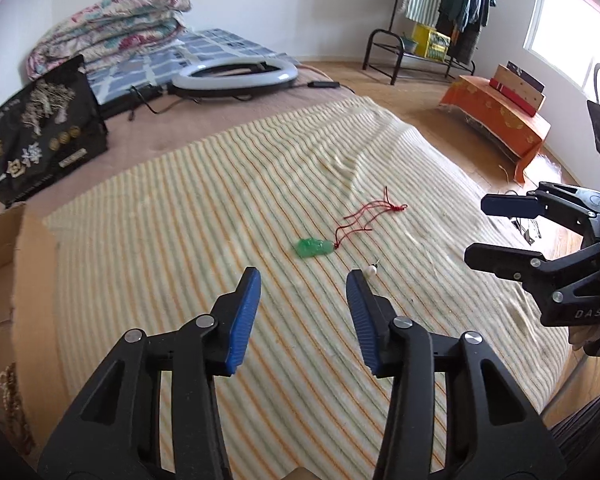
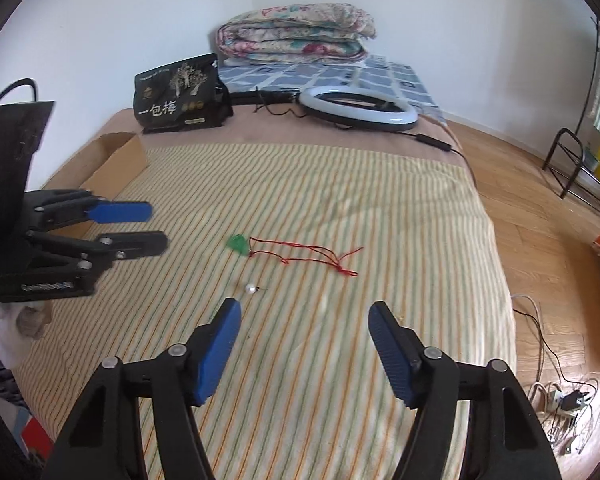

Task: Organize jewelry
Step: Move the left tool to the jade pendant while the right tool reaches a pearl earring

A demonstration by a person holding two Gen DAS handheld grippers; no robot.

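black fingers (image 1: 204, 360), blue ribbed pads (image 1: 246, 312), silver screws

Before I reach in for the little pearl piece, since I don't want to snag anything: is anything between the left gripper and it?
Nothing visible. The left gripper is open, and the pearl piece lies on bare striped blanket just past its right fingertip. The green pendant and its red cord lie farther on, apart from the pearl.

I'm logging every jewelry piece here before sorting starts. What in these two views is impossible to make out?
- Cardboard box: its inside is cut off by the left wrist view's edge and hidden behind its flap in the right wrist view.
- Beaded item, left wrist view: blurred, cut by the fisheye rim.
- Pearl piece: too small to identify; in the left wrist view, the left tool partly covers it.
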